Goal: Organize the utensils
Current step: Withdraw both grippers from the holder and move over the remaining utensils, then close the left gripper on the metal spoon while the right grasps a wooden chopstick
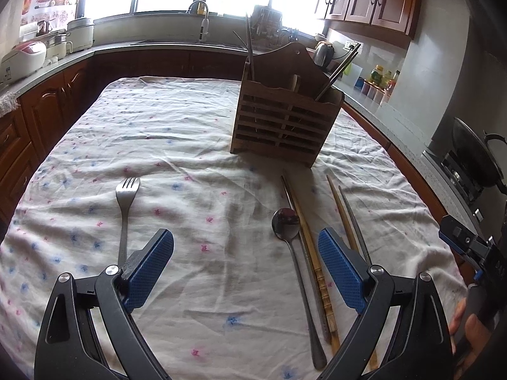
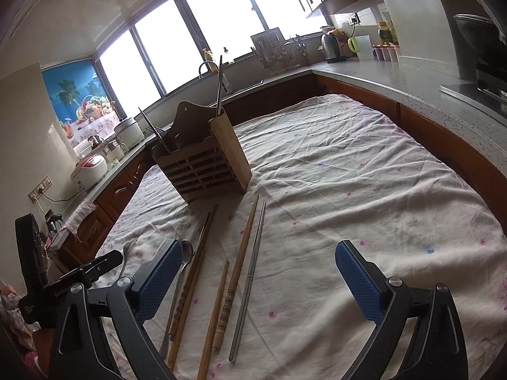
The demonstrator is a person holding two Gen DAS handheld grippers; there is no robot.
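A slatted wooden utensil holder [image 1: 285, 117] [image 2: 202, 164] stands on the flowered tablecloth with a few chopsticks upright in it. In the left wrist view a steel fork [image 1: 125, 205] lies to the left and a steel spoon [image 1: 290, 237] to the right, beside wooden chopsticks [image 1: 312, 253] and a metal chopstick [image 1: 353, 218]. My left gripper [image 1: 245, 248] hovers open over bare cloth between fork and spoon. My right gripper [image 2: 258, 259] is open too, above the cloth; the wooden chopsticks [image 2: 240, 259], a metal chopstick [image 2: 252, 275] and the spoon [image 2: 187, 253] lie near its left finger.
The table's cloth [image 2: 348, 174] is ringed by grey counters with brown cabinets. A rice cooker [image 1: 23, 58] and pots sit at the left, a kettle [image 2: 329, 46] and bottles at the right, a wok on the stove [image 1: 475, 158]. A hand [image 1: 469, 326] holds the other gripper.
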